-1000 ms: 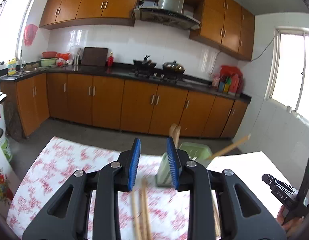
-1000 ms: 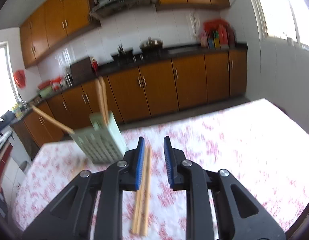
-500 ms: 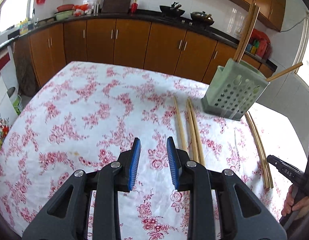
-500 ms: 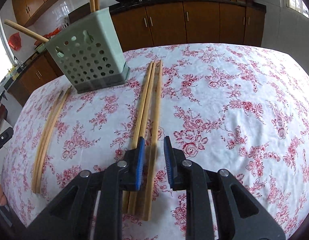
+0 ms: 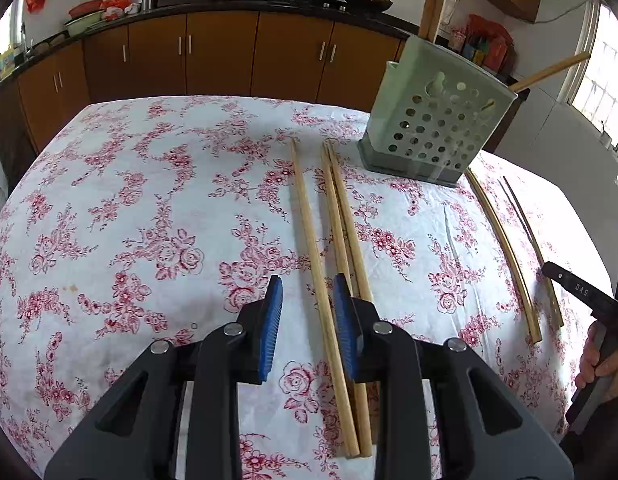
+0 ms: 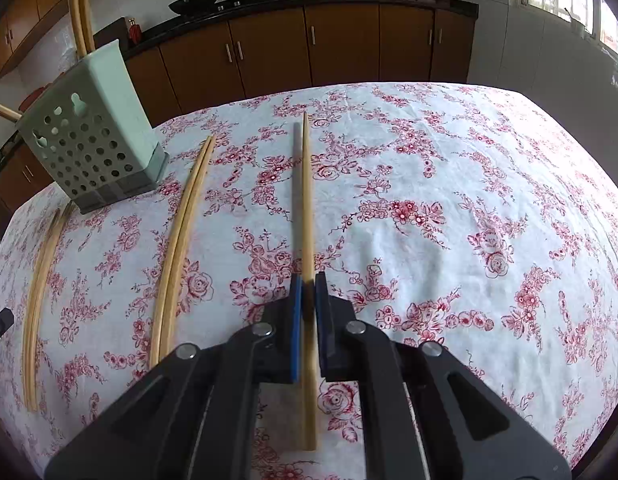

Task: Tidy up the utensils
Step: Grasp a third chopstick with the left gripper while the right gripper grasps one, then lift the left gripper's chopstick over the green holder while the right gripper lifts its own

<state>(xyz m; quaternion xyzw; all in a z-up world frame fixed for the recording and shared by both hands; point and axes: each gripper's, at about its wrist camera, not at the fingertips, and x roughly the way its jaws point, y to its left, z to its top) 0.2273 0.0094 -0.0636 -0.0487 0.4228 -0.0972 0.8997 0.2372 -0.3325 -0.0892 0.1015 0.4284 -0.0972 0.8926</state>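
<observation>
In the right wrist view my right gripper is shut on one wooden chopstick, which runs straight ahead over the floral tablecloth with its shadow beside it. A chopstick pair lies to its left. The green perforated holder stands at the far left with chopsticks upright in it. In the left wrist view my left gripper is open low over the cloth. A single chopstick lies between its blue pads, untouched. Two more chopsticks lie under its right finger. The holder stands far right.
Another chopstick pair lies right of the holder, near the other gripper's black tip and a hand. A curved pair lies at the right view's left edge. Kitchen cabinets stand beyond the table.
Both grippers have sunk towards the table and tilted down. The right jaws have closed on one chopstick. The left gripper now straddles a single chopstick, its jaws unchanged.
</observation>
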